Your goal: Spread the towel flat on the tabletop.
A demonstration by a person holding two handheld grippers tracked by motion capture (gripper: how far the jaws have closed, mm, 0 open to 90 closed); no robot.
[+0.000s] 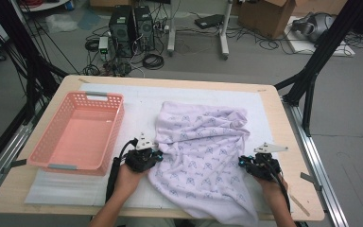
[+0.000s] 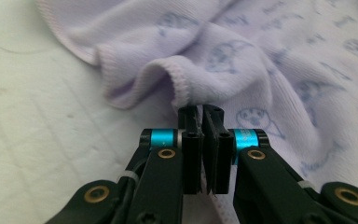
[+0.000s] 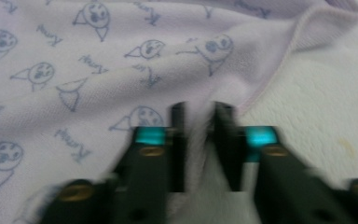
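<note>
From the high view, the lilac printed knit cloth (image 1: 203, 156) lies rumpled mid-table, draping over the near edge. In the left gripper view, the left gripper (image 2: 201, 112) pinches its hem, fingers pressed together. In the right gripper view, the right gripper (image 3: 199, 114) straddles the opposite edge, fingers slightly apart; it should probably clamp firmly before lifting evenly.

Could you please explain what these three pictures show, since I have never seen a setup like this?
A person sits at a table and holds a hand-operated two-jaw gripper in each hand. The high view looks down from above; the other two come from cameras riding on each gripper, looking along its black jaws. On the table lie a pale lilac printed cloth and, to its left, an empty pink basket. The left gripper is shut on the cloth's hemmed edge. The right gripper has cloth between its jaws at the opposite edge, with a gap left, but that picture is blurred, so I cannot tell whether it grips.
</note>
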